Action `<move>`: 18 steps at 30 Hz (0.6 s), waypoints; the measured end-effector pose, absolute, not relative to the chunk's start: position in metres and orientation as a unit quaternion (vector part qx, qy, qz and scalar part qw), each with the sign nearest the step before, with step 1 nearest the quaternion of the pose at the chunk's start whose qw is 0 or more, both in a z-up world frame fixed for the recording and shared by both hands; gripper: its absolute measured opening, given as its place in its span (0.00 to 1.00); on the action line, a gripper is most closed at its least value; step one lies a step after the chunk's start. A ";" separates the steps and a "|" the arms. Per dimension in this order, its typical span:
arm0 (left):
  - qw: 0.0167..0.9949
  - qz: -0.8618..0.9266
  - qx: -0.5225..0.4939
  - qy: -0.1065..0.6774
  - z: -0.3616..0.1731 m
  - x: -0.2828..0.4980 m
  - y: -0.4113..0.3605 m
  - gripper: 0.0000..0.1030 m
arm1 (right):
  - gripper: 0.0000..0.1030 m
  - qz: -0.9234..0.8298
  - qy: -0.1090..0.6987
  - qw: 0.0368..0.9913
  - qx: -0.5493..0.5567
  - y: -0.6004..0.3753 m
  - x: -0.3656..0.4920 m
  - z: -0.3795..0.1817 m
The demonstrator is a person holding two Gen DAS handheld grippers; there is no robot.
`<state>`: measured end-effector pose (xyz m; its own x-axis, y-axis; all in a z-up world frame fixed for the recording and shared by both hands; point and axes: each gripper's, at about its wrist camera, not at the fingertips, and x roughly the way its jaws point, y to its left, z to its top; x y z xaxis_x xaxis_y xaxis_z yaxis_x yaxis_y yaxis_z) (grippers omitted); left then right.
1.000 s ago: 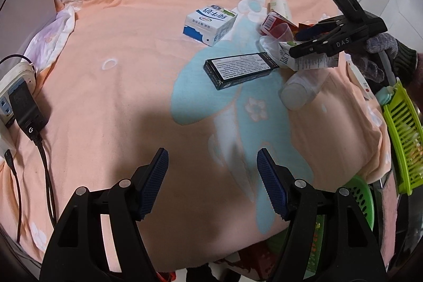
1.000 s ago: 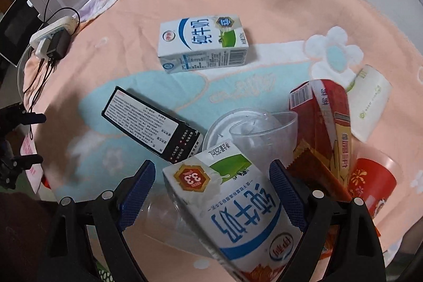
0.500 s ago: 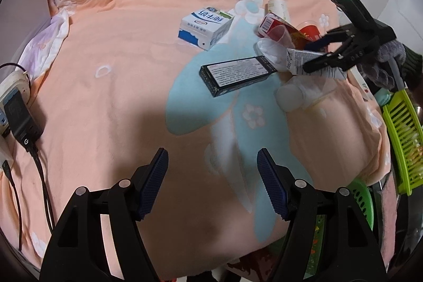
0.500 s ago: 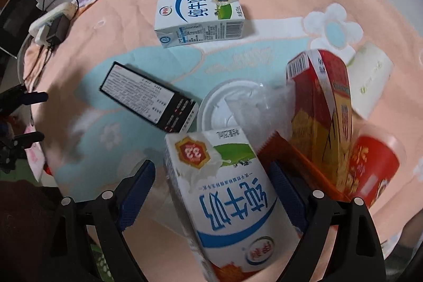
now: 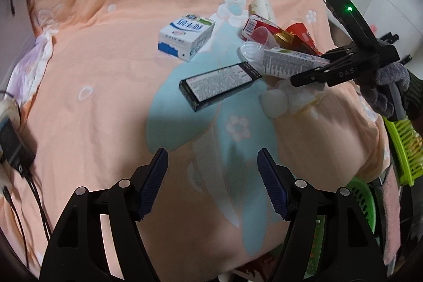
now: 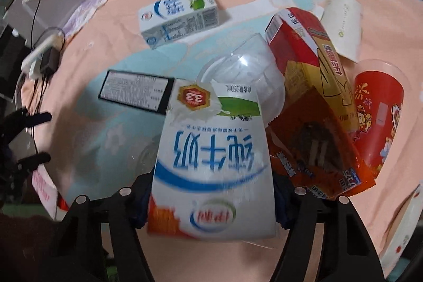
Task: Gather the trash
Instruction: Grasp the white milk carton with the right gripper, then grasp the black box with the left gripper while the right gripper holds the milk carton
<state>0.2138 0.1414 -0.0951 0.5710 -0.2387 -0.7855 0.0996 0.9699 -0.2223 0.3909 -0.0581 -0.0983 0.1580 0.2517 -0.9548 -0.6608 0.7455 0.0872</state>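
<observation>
Trash lies on an orange blanket (image 5: pixel 105 86). My right gripper (image 6: pixel 211 198) is closing its jaws on a white milk carton (image 6: pixel 211 149), and both pads touch the carton's sides. In the left wrist view that carton (image 5: pixel 290 61) sits tilted in the right gripper (image 5: pixel 312 72). Around it lie a clear plastic cup (image 6: pixel 246 70), a red drink carton (image 6: pixel 304 49), an orange wrapper (image 6: pixel 317 149) and a red cup (image 6: pixel 378 110). A second milk carton (image 5: pixel 186 37) and a black box (image 5: pixel 219 83) lie further left. My left gripper (image 5: pixel 212 184) hangs open over bare blanket.
A power strip with a black charger (image 5: pixel 10 147) and cables sits at the blanket's left edge. A green slatted basket (image 5: pixel 401 149) and a round green basket (image 5: pixel 362 200) stand beyond the right edge. A gloved hand (image 5: pixel 388 86) holds the right gripper. A white paper cup (image 6: pixel 343 25) lies at the back.
The right gripper's jaws have narrowed onto the white milk carton, and the gripper has rolled, so the carton now looks larger and turned. The left gripper has drifted a little, still open.
</observation>
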 end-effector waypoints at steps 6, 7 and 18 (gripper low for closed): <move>0.893 -0.098 -0.040 0.437 -0.086 0.239 0.139 0.68 | 0.67 0.291 0.562 0.757 -0.163 -0.053 0.388 -0.103; 0.895 -0.099 -0.030 0.435 -0.086 0.246 0.138 0.68 | 0.67 0.287 0.561 0.759 -0.161 -0.052 0.387 -0.103; 0.889 -0.119 0.042 0.441 -0.102 0.299 0.124 0.72 | 0.64 0.249 0.553 0.784 -0.131 -0.047 0.389 -0.104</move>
